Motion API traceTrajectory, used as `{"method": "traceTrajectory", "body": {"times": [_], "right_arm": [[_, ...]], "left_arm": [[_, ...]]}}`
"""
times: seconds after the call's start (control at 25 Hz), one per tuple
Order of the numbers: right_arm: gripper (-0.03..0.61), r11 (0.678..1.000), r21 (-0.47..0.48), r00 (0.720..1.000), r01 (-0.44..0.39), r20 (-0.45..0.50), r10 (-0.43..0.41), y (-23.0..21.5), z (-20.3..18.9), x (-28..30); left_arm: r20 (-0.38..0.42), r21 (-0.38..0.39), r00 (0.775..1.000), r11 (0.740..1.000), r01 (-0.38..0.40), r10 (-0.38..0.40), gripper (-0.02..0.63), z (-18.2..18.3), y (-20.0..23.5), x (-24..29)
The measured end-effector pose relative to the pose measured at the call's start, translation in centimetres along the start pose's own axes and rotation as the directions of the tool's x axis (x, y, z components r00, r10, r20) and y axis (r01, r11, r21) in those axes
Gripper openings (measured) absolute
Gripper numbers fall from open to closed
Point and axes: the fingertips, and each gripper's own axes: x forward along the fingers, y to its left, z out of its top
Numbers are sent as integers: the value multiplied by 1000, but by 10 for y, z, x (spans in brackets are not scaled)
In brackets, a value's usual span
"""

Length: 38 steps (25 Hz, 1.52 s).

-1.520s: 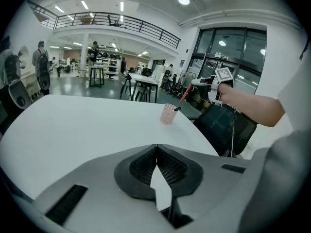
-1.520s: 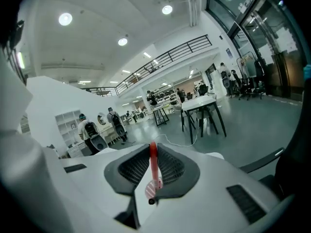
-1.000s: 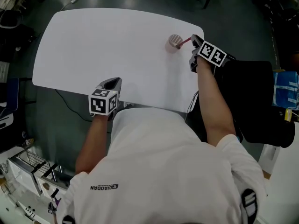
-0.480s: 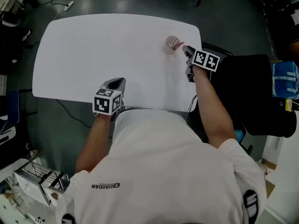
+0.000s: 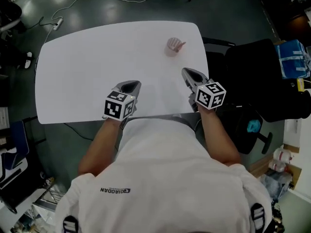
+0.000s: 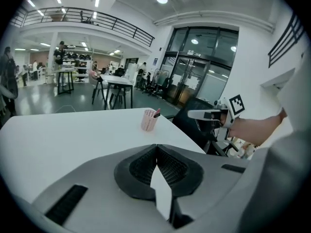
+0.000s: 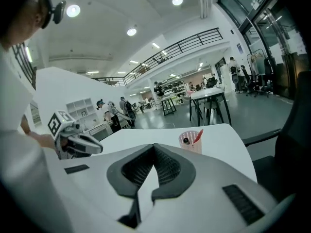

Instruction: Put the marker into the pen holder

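A pink mesh pen holder (image 5: 172, 45) stands on the white table (image 5: 97, 67) near its far right corner. A red marker (image 5: 181, 45) leans inside it with its top sticking out. In the right gripper view the pen holder (image 7: 189, 142) and the marker (image 7: 197, 136) lie ahead, well beyond the jaws. My right gripper (image 5: 189, 74) is shut and empty, near the table's right front edge. The left gripper (image 5: 130, 86) is also shut and empty at the front edge. From the left gripper view the holder (image 6: 148, 121) is far ahead.
A black office chair (image 5: 252, 81) stands just right of the table, with a blue bag (image 5: 292, 57) beyond it. A cable and a power strip (image 5: 57, 22) lie on the floor behind the table. Other tables and people stand far off in the hall.
My right gripper has drawn back from the pen holder toward the table's front edge, leaving the marker in the holder. The left gripper has barely moved.
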Motion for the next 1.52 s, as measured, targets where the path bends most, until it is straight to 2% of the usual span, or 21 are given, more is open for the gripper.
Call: {"method": "traceTrajectory", "body": {"times": [0.16, 0.32, 0.48, 0.56, 0.68, 0.72, 0.88, 1.04, 1.28, 1.52], "right_arm": [[18, 999, 8, 999, 42, -20, -42, 11, -26, -32], [20, 990, -98, 995, 98, -24, -101, 22, -33, -62], [20, 992, -115, 999, 43, -5, -44, 45, -38, -100], [19, 991, -131, 1000, 3, 0, -3, 60, -44, -122], [18, 988, -151, 1000, -19, -11, 18, 75, -59, -158], [18, 989, -145, 1000, -21, -13, 19, 77, -65, -172], [18, 994, -99, 999, -37, -15, 35, 85, -98, -228], [18, 996, -78, 999, -51, -20, 50, 88, -129, -266], [18, 998, -39, 999, -48, 24, 49, 88, -142, -297], [18, 999, -8, 999, -34, 41, 34, 93, -148, -308]], "left_arm": [[-23, 27, 997, 996, 80, -79, 28, 4, -22, 19], [16, 66, 993, 991, 120, -121, 28, 15, -51, 18], [35, 95, 991, 987, 127, -131, 28, 8, -88, 6], [47, 76, 988, 987, 143, -147, 28, 1, -109, -1], [97, -21, 974, 978, 208, -205, 28, -6, -148, -13], [105, -33, 972, 976, 215, -210, 28, -10, -163, -16], [85, 1, 980, 983, 182, -182, 28, -43, -218, -22], [58, 2, 987, 989, 148, -148, 28, -84, -255, -35], [55, -4, 997, 999, 54, -53, 28, -113, -262, -66], [60, -12, 997, 999, 41, -41, 28, -112, -268, -78]]}}
